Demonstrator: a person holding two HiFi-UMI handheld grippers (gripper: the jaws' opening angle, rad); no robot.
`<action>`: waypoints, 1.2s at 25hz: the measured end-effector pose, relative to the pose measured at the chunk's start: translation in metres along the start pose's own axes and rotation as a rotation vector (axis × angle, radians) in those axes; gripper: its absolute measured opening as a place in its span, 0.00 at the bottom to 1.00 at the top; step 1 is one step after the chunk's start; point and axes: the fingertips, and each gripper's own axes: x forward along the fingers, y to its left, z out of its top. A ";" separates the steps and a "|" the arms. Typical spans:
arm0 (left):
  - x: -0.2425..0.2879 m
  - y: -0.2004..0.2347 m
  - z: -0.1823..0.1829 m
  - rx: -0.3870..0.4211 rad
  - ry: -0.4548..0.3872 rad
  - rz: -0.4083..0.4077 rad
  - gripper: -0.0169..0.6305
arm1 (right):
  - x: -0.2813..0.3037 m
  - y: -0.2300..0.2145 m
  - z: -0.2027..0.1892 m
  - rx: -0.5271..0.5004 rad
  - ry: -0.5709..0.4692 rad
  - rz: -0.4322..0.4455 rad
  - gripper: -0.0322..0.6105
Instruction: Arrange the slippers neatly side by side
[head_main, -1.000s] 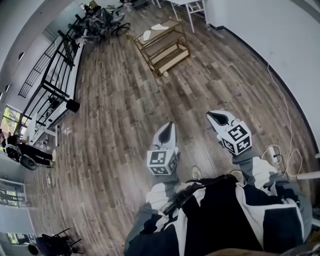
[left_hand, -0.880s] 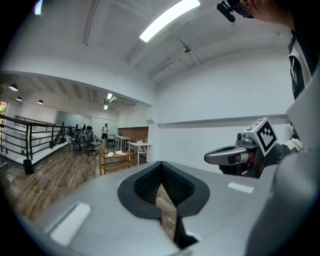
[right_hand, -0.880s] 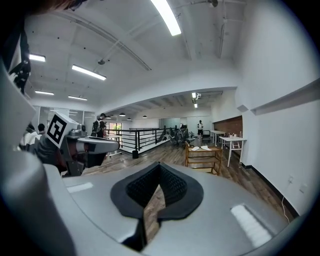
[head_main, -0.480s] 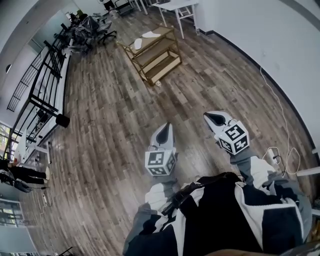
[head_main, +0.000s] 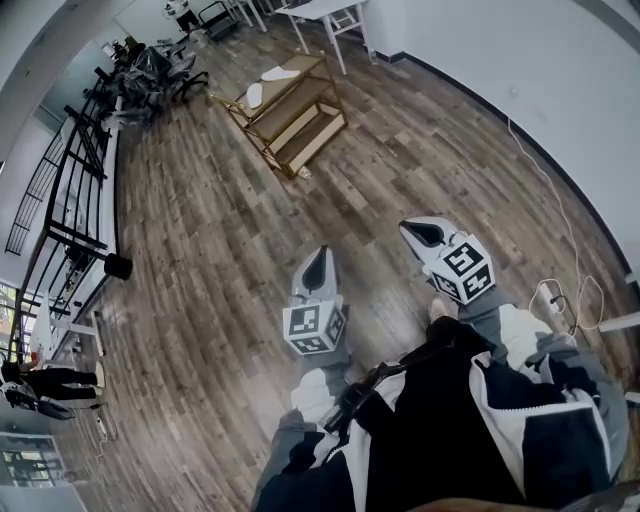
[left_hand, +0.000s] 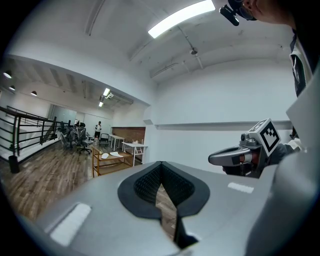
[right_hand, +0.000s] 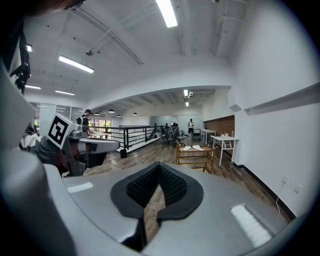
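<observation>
Two white slippers (head_main: 254, 93) (head_main: 280, 73) lie on the top shelf of a low wooden rack (head_main: 290, 125) far ahead across the wood floor. They lie a little apart and at different angles. Both grippers are held out in front of the person's body, well short of the rack. My left gripper (head_main: 317, 262) is shut with nothing in it. My right gripper (head_main: 420, 233) is shut and empty too. In the left gripper view the slippers (left_hand: 105, 156) show small on the rack (left_hand: 111, 162). In the right gripper view the slippers (right_hand: 192, 148) top the rack (right_hand: 194, 156).
A white table (head_main: 325, 10) stands behind the rack by the white wall (head_main: 520, 60). Office chairs (head_main: 150, 65) crowd the far left corner beside a black railing (head_main: 70, 190). A cable (head_main: 560, 295) lies on the floor at the right. A person (right_hand: 190, 126) stands far off.
The rack has drawn nearer and slid left in the head view as the person walks toward it. Both grippers keep their pose and stay shut.
</observation>
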 end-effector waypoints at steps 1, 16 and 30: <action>0.004 0.002 -0.001 -0.002 0.003 0.000 0.04 | 0.004 -0.003 -0.001 0.003 0.000 0.002 0.06; 0.118 0.062 0.006 0.015 0.009 0.107 0.04 | 0.127 -0.084 0.028 0.000 -0.056 0.167 0.06; 0.241 0.083 0.028 -0.003 0.019 0.126 0.04 | 0.197 -0.188 0.059 0.007 -0.070 0.226 0.06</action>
